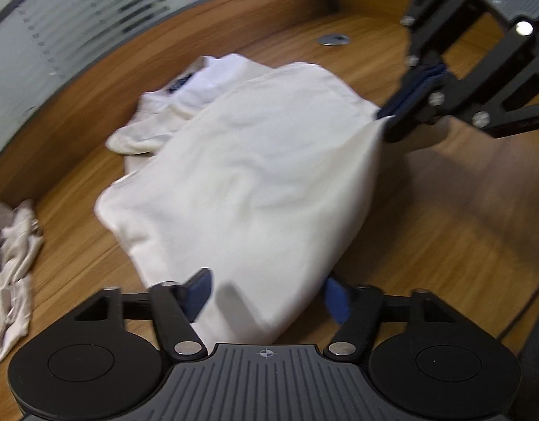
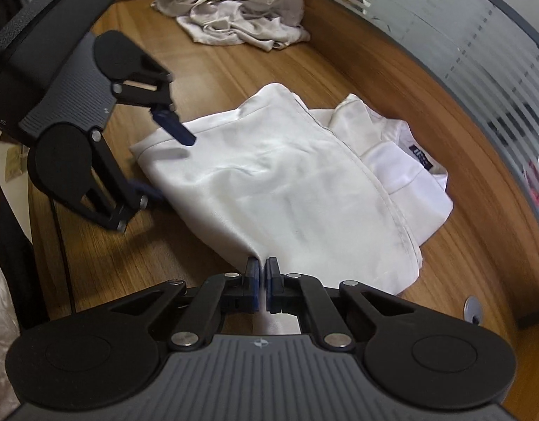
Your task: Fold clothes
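A white shirt (image 1: 251,175) lies partly folded on the wooden table (image 1: 444,210), its collar and dark label (image 2: 420,154) at the far end. My right gripper (image 2: 263,270) is shut on the shirt's near hem, and the cloth rises into its tips. The left wrist view shows the same pinch (image 1: 392,119) at the shirt's right corner. My left gripper (image 1: 267,294) stands open around the opposite corner, cloth between its blue pads. In the right wrist view one left finger (image 2: 174,129) hovers above the shirt (image 2: 287,182) and the other sits at its edge.
A crumpled beige garment (image 2: 234,10) lies at the table's far side, also seen as a heap (image 1: 13,263) at the left. A metal cable grommet (image 1: 333,39) is set in the tabletop. A frosted striped glass wall (image 1: 59,35) borders the table.
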Tool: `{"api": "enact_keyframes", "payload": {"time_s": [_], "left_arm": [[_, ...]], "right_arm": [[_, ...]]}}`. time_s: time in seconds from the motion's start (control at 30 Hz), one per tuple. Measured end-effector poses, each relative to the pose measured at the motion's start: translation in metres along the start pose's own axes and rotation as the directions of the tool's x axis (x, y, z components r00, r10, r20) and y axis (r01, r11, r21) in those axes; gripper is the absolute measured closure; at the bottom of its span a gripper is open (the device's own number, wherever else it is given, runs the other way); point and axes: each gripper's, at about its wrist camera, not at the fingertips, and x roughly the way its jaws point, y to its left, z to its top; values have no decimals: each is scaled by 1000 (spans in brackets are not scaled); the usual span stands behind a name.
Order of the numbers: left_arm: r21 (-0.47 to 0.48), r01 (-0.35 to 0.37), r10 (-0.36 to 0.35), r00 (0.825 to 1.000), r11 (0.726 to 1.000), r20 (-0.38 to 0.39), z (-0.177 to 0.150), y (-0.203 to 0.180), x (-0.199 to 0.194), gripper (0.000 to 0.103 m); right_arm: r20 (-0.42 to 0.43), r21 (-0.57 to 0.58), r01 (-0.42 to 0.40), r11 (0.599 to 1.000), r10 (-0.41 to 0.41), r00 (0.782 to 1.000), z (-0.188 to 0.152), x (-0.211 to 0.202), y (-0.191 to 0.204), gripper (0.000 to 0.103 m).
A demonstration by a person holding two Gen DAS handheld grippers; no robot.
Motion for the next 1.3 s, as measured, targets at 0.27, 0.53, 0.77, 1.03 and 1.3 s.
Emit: {"api": "enact_keyframes", "payload": {"time_s": [0.27,0.53,0.77,1.03,1.3], "left_arm": [[-76,46,-45,999,996,11,2,18,-7,84],[-149,45,-44,999,988,6,24,35,-6,85],[-129,83,-81,996,988,21,26,44,-6,84],[-41,137,-137,990,990,16,8,43,-16,96],[38,199,-201,979,979,45,-2,51,-57,96]], "right_arm": [[17,8,-36,999,36,999,-14,1,15,55],[-21,-22,35,999,-36,999,-24,29,36,45],[-65,-42,125,991,-128,990,-41,36,31,89],[-33,41,139,989,-138,990,-31,6,27,97],[-49,106,80,991,-75,996,-22,-28,27,97]]}}
